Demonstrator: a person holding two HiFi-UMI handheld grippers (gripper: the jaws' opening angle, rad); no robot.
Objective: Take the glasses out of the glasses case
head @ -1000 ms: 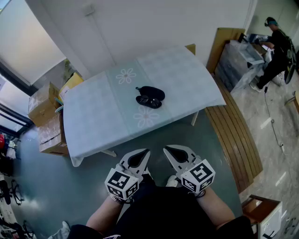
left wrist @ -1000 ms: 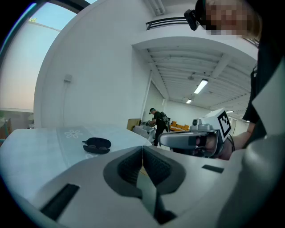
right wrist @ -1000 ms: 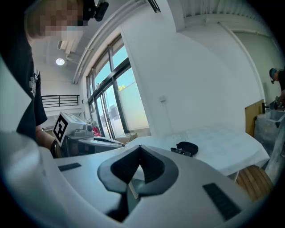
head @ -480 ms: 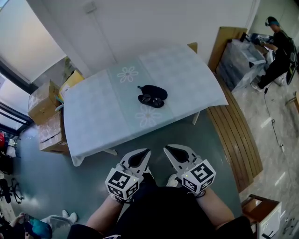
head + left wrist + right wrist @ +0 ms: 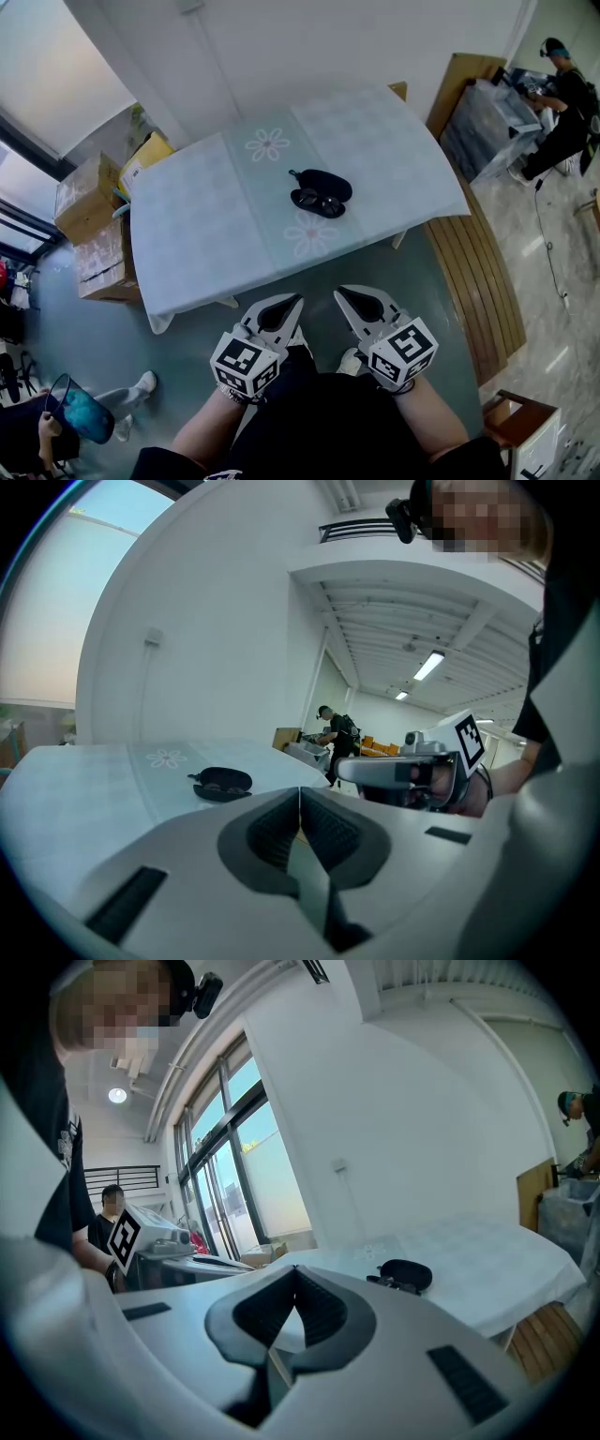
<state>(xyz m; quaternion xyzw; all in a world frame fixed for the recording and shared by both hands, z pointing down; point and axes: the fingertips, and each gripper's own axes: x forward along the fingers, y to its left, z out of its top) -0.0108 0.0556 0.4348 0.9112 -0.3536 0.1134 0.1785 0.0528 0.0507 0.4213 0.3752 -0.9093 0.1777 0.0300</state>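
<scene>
A black glasses case [image 5: 324,187] lies open near the middle of the table [image 5: 206,234], with dark glasses [image 5: 317,201] resting in its lower half. The same case [image 5: 223,782] shows small in the left gripper view and, as the case [image 5: 405,1275], in the right gripper view. Both grippers are held low, well short of the table's front edge. My left gripper [image 5: 295,301] is shut with nothing in it. My right gripper [image 5: 339,293] is shut and empty too. Their tips sit side by side, apart from the case.
A pale cloth with flower prints [image 5: 268,145] covers the table. Cardboard boxes [image 5: 89,234] stand at the left. A wooden bench [image 5: 473,272] runs along the right. A person [image 5: 562,103] works at the far right; another person [image 5: 56,422] is at the lower left.
The head view has shifted, so the table and case sit a little further right and lower in frame. A person has come into view at the lower left. Both grippers stay shut.
</scene>
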